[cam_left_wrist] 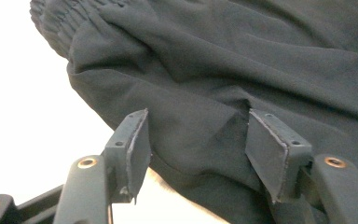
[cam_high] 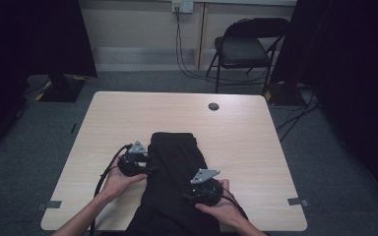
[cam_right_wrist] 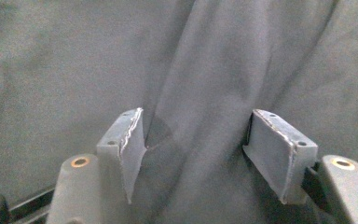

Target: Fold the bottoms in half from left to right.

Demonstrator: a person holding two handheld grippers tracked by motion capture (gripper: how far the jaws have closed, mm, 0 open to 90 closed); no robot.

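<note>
A black garment point(cam_high: 174, 167) with an elastic waistband lies on the light wooden table point(cam_high: 128, 113), reaching from the middle down over the near edge. My left gripper point(cam_high: 147, 169) sits at the garment's left edge; in the left gripper view its jaws stand open around a raised bit of the dark cloth point(cam_left_wrist: 200, 126), the waistband point(cam_left_wrist: 60, 23) at upper left. My right gripper point(cam_high: 187, 194) rests on the garment's lower right part. Its jaws are open too, with a fold of cloth point(cam_right_wrist: 200, 154) running between them.
A round cable hole point(cam_high: 213, 106) sits near the table's far edge. A black folding chair point(cam_high: 243, 49) stands beyond the table, with cables on the floor. Tape marks point(cam_high: 298, 201) lie at the table's near corners. Dark curtains hang on both sides.
</note>
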